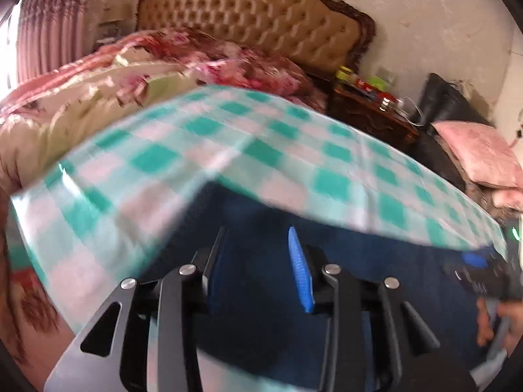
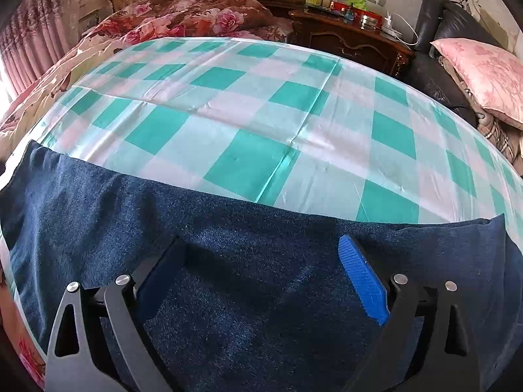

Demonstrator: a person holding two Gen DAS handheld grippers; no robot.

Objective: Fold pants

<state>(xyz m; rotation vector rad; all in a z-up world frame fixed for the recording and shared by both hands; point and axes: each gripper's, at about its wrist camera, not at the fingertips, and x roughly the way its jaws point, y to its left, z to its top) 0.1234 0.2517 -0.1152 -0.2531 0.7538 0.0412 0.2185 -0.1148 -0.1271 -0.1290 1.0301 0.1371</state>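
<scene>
Lying across the lower frame on the checked sheet (image 2: 261, 124), the pants (image 2: 248, 294) sat beneath both grippers' wide-spread, empty fingers: left gripper (image 1: 258, 261), right gripper (image 2: 264, 277).

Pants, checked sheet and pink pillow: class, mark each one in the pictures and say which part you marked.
pants (image 2: 255, 277): right wrist view, dark blue cloth between the open tool's fingers.
checked sheet (image 2: 248, 160): right wrist view, a green square beyond the pants.
pink pillow (image 2: 487, 72): right wrist view, middle of its face, far right.

Daylit; left view blurred; edges warped
</scene>
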